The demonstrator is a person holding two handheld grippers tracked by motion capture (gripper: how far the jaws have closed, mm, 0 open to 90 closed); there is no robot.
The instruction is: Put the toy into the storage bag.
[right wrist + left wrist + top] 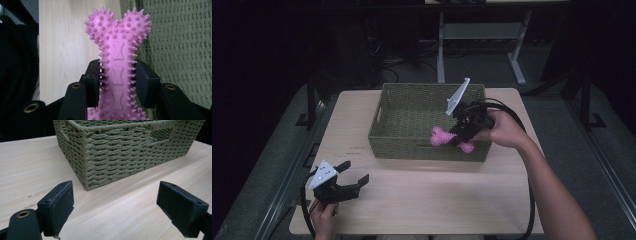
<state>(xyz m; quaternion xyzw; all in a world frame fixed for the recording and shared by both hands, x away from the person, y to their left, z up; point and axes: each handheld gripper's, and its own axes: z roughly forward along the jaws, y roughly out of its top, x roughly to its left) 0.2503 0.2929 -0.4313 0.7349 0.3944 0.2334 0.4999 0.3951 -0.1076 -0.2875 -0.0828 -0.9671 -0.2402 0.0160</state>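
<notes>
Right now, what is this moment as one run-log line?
right gripper: shut on pink spiky bone toy, above basket's near wall | left gripper: open, empty, low over table

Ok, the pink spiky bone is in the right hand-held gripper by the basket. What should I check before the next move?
1. Grip: right hand-held gripper is shut on the shaft of the pink bone toy, pads on both sides: ok.
2. Toy's place: in the high view it hangs at the near wall of the woven basket, one end over the inside: ok.
3. Drop spot: basket floor looks bare: ok.
4. Left hand-held gripper: open, on the table, apart from the basket: ok.
5. Right cable: trails along the forearm, off the rim: ok.
6. Height above basket floor: cannot tell.
</notes>
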